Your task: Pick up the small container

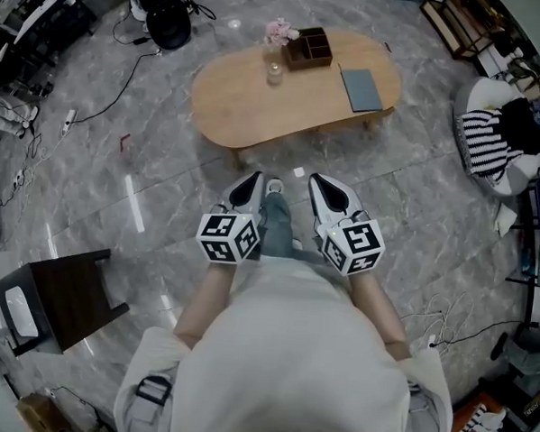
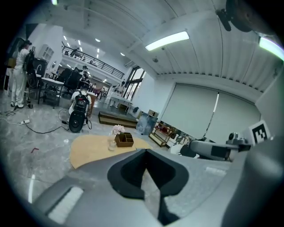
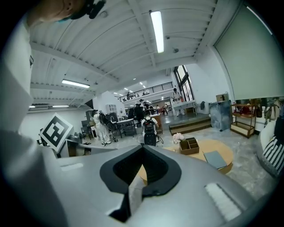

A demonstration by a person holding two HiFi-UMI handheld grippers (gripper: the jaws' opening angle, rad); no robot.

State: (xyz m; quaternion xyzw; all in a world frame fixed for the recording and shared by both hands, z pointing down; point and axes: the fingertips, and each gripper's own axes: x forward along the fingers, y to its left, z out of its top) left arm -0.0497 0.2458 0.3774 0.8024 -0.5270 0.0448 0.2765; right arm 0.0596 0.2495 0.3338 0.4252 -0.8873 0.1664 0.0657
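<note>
Risk: L hand-held gripper & R hand-held gripper jaws together, empty; jar well ahead, just beside box. Unopened, they'd topple it.

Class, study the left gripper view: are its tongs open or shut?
Shut. The left gripper has its tongs pressed together at the tips, with nothing held between them.

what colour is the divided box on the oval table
Dark brown; the box shows best in the head view.
</note>
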